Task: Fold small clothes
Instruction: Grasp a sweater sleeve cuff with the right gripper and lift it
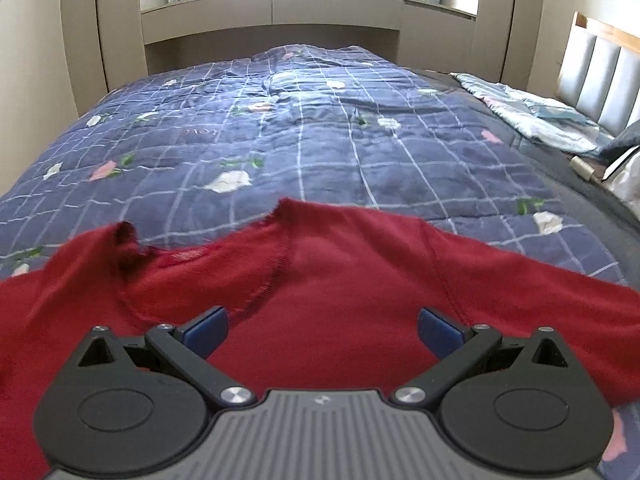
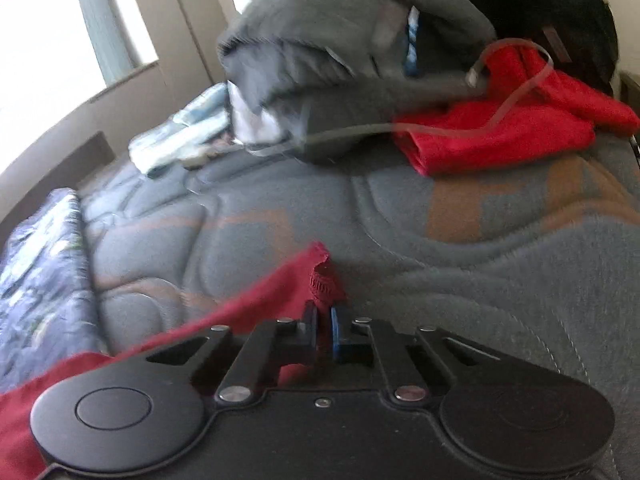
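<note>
A dark red knit sweater [image 1: 340,280] lies spread on the blue checked quilt [image 1: 280,140], neckline toward the far side. My left gripper [image 1: 322,332] is open just above the sweater's body, with nothing between its blue pads. My right gripper [image 2: 324,332] is shut on the ribbed cuff of the sweater's sleeve [image 2: 320,280]; the sleeve trails away to the lower left over the grey blanket [image 2: 440,240].
A pile of grey clothes [image 2: 340,40] and a folded bright red garment [image 2: 500,132] lie at the far end of the grey blanket. A light blue bedding roll [image 1: 532,112] and padded headboard [image 1: 600,80] are at the right. Cabinets [image 1: 100,40] stand beyond the bed.
</note>
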Demonstrator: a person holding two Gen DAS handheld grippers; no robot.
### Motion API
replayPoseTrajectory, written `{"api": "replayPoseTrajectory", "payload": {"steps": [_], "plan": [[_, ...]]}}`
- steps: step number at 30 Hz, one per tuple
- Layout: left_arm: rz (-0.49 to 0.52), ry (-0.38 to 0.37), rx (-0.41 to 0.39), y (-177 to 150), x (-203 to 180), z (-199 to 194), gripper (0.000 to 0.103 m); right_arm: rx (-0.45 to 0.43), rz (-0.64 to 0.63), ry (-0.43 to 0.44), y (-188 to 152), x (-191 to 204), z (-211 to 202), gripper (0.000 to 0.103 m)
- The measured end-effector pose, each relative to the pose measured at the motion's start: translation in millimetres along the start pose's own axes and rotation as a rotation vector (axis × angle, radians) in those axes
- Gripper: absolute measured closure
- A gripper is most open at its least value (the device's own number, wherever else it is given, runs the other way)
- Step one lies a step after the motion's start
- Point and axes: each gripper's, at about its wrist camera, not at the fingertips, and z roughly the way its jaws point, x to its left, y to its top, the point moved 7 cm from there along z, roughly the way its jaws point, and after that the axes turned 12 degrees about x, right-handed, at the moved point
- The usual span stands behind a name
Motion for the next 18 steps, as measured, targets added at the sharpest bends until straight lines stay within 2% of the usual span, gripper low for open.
{"api": "replayPoseTrajectory", "payload": {"steps": [5,10,14,18], "plan": [[-0.027,-0.069,-0.021,9.6,31.3,-47.9,0.0,-0.119,-0.174,0.113,21.9,75.0,-56.5,0.097],[-0.103,-0.086,-0.087,15.8,83.3,-98.2,0.0,-0.226,-0.4,0.325,22.8,192.2,-129.0,0.097],[-0.188,-0.078,-0.132,13.9,134.8,-128.8,0.0,-0.289,-0.611,0.472,-9.0,287.0,-179.1,0.097],[-0.268,-0.051,-0.165,6.9,189.8,-147.9,0.0,-0.286,-0.806,0.604,-70.4,367.2,-211.4,0.097]]}}
